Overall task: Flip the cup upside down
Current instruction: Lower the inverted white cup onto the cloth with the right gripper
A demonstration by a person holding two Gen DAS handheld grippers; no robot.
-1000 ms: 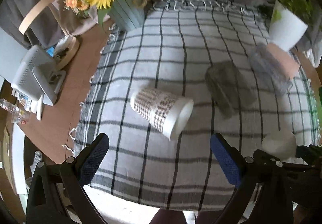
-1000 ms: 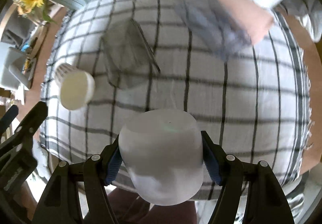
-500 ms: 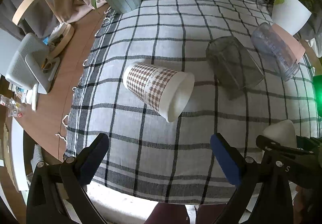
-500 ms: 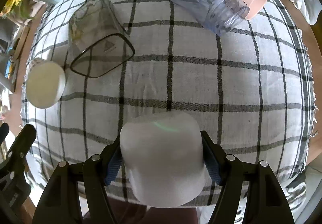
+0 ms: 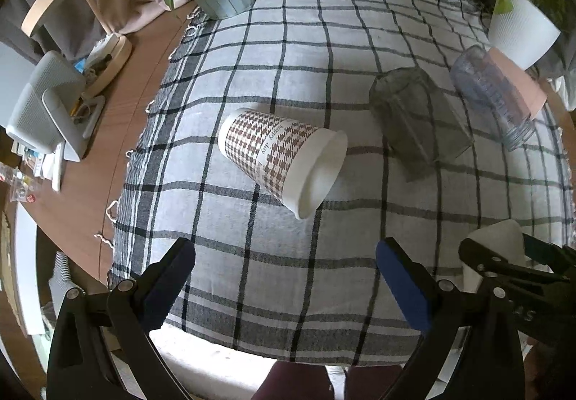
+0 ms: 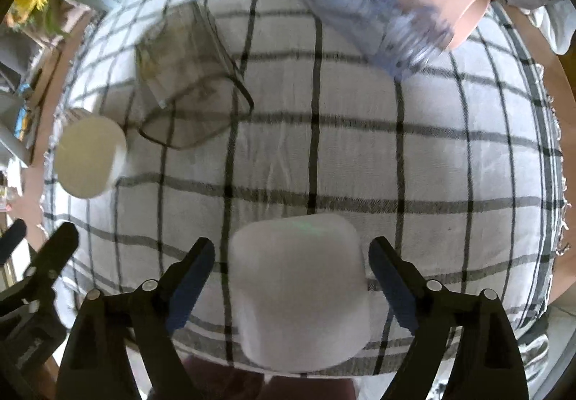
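Left gripper [image 5: 284, 268]: jaws wide apart, holding nothing, above the checked cloth [image 5: 324, 40]. Houndstooth paper cup [image 5: 277, 155] lies on its side. Right gripper [image 6: 291, 270]: jaws parted, flanking the frosted white cup [image 6: 298, 292], inverted near the desk's front edge.

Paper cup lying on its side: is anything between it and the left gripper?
Nothing visible. Only bare checked cloth lies between the open left gripper and the paper cup. The grey glass lies off to the right, apart from the cup.
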